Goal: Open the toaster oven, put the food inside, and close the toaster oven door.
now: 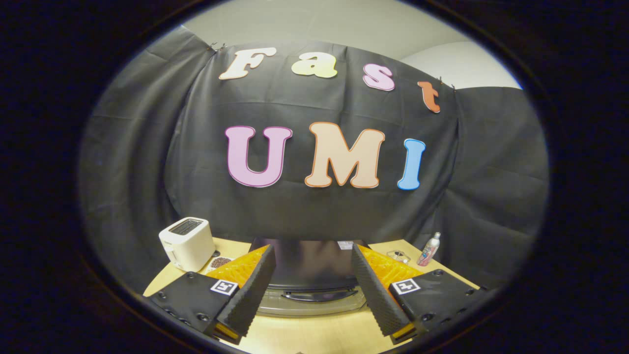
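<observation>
Your gripper [310, 287] hangs above a light wooden table [304, 334] with its two fingers spread wide, holding nothing. Between and just beyond them sits the toaster oven [310, 268] — dark top, door closed, its handle [319, 295] facing you. To its left stands a white pop-up toaster [187, 243] beside a small dish [219, 262]; to its right, near the black cloth wall — a slim bottle [429, 250].

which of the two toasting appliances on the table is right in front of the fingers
The dark toaster oven, just ahead between the open fingers. The white slot toaster stands off to their left.
</observation>
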`<move>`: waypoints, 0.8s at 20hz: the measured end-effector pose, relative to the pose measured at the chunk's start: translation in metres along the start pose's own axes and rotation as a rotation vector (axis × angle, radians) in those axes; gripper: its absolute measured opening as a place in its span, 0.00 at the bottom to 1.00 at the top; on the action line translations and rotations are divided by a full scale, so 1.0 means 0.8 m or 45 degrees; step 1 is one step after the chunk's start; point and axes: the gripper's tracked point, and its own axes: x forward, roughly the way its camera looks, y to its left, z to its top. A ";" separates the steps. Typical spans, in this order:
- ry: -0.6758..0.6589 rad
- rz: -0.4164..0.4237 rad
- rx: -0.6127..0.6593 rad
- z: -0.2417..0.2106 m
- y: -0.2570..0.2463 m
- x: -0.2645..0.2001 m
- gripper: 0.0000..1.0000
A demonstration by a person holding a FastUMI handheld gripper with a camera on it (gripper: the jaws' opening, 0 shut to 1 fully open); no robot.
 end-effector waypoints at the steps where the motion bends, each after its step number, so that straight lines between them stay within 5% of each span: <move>1: 0.005 -0.015 -0.001 -0.006 -0.006 0.001 0.94; 8: 0.067 -0.061 0.006 -0.064 -0.026 0.029 0.94; 16: 0.084 0.001 0.063 -0.144 -0.019 0.100 0.94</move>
